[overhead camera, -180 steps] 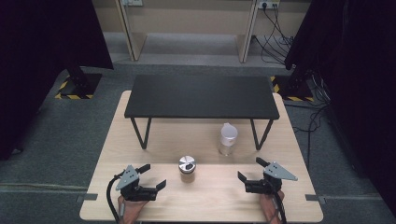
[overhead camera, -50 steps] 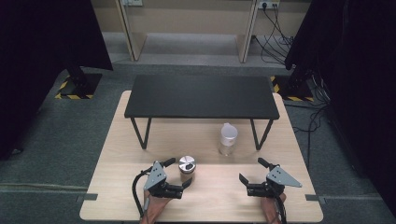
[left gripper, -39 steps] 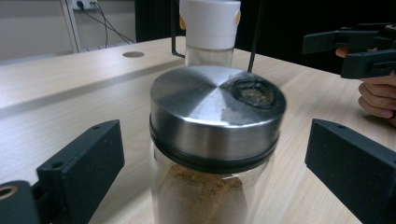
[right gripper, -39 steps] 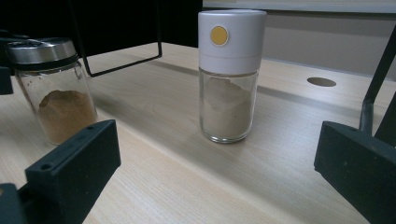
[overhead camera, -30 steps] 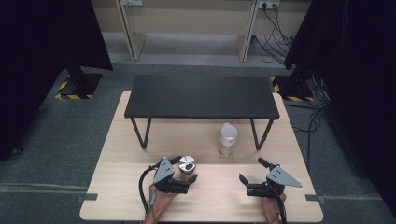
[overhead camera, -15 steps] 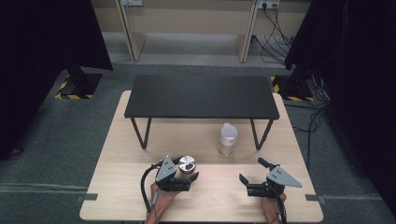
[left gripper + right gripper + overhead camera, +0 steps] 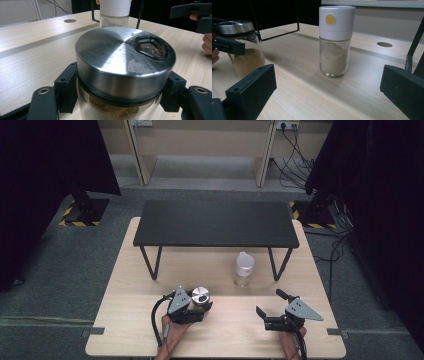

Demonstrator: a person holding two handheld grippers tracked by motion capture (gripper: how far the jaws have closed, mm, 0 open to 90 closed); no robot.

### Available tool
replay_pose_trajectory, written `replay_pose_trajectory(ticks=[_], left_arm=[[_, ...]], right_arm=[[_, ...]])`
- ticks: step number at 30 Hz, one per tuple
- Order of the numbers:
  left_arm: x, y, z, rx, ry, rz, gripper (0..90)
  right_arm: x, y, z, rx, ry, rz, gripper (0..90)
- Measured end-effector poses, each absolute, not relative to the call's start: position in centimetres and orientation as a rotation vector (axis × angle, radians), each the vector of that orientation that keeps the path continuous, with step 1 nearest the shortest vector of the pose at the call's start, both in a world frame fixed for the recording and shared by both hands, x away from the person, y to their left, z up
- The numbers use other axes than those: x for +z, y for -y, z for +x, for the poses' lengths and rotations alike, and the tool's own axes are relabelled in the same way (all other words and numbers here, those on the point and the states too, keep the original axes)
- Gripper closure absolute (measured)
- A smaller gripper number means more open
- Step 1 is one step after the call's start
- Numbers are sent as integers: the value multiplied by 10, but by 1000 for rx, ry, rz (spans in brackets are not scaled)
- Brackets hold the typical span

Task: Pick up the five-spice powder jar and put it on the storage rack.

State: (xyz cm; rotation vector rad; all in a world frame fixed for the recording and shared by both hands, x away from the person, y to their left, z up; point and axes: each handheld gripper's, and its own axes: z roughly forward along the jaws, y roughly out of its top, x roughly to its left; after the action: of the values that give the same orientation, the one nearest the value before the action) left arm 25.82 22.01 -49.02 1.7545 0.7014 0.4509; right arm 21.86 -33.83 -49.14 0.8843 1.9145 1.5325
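Note:
A glass spice jar (image 7: pixel 201 296) with a steel lid (image 7: pixel 122 62) and brown powder inside stands on the wooden table (image 7: pixel 150 285), left of centre near the front. My left gripper (image 7: pixel 202 305) has just been closing; its pads (image 7: pixel 66 82) now press the glass on both sides just under the lid. The jar (image 7: pixel 242 47) appears at the left of the right gripper view, with a left jaw across it. My right gripper (image 7: pixel 267 301) rests at the front right, open, with nothing between its jaws. A white-capped jar (image 7: pixel 244 268) of pale powder stands beyond it (image 7: pixel 335 40).
A low black shelf (image 7: pixel 216 224) on thin metal legs spans the back half of the table. The white-capped jar stands just in front of its right leg (image 7: pixel 274 265). Bare wood lies between the two grippers along the front edge.
My left gripper moved from the front left corner up to the steel-lidded jar, and its jaws closed around it. The right gripper and both jars stayed put.

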Motion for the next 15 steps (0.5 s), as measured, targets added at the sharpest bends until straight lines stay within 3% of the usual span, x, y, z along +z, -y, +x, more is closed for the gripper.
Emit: replay_pose_trajectory(ticks=[15], left_arm=[[-486, -219, 258, 452, -707, 1767, 309]], right_arm=[[-491, 338, 218, 1532, -1915, 882, 5]])
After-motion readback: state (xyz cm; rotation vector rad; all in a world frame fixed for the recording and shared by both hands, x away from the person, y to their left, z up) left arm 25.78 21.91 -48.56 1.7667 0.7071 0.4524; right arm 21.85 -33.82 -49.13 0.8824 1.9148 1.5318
